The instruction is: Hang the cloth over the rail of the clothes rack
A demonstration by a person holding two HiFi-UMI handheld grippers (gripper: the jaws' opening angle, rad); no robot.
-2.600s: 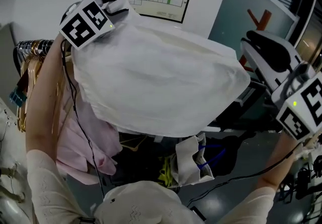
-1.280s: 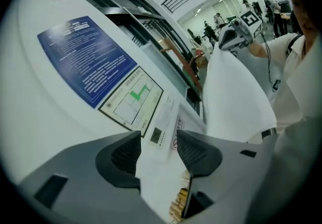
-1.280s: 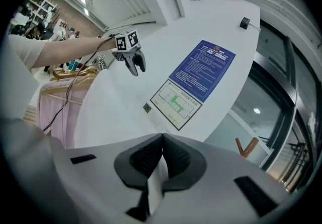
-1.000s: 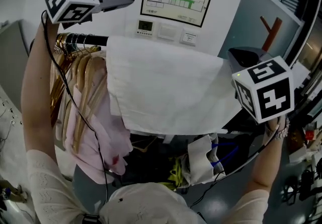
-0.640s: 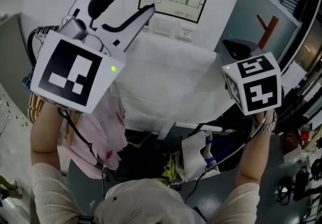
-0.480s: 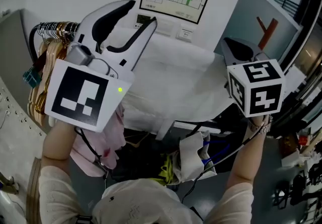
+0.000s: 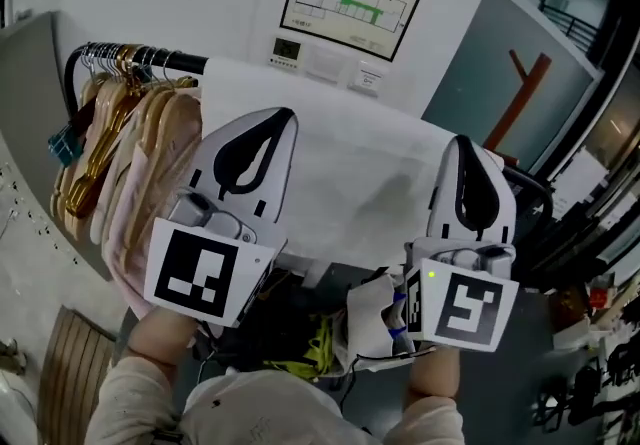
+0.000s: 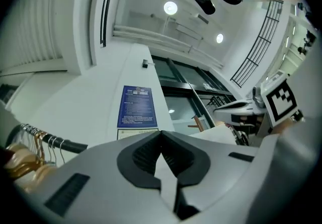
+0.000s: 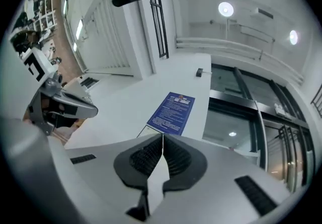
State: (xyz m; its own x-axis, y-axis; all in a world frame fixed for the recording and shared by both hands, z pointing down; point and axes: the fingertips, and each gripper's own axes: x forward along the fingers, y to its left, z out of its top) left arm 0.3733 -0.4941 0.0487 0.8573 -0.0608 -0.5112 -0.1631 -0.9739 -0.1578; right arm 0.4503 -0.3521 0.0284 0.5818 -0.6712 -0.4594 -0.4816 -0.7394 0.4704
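Both claws are sitting empty right now. Our left claw [image 7: 282, 117] has just been closing its jaws, and they're meeting tip to tip with nothing between them. Our right claw [image 7: 462, 141] is pressing its ribbed dark pads together on nothing too.

Both are pointing up in front of the wide white cloth [image 7: 350, 173]. It's already lying draped over the black tubular rail [image 7: 150, 58] of the clothes rack, hanging fairly flat, just beside the bunch of gold and pale wooden hangers [image 7: 100, 123] carrying a pale pink garment [image 7: 140, 213].

We're reckoning the cloth is behaving like thin woven fabric: light, limp, zero stiffness, creasing wherever we're pinching it. The rail is looking smooth and round, so we're guessing the cloth could be sliding off if one side is hanging much longer than the other. For any straightening, we're thinking the bottom hem or a corner is the spot to pinch, one claw per side, pulling gently.
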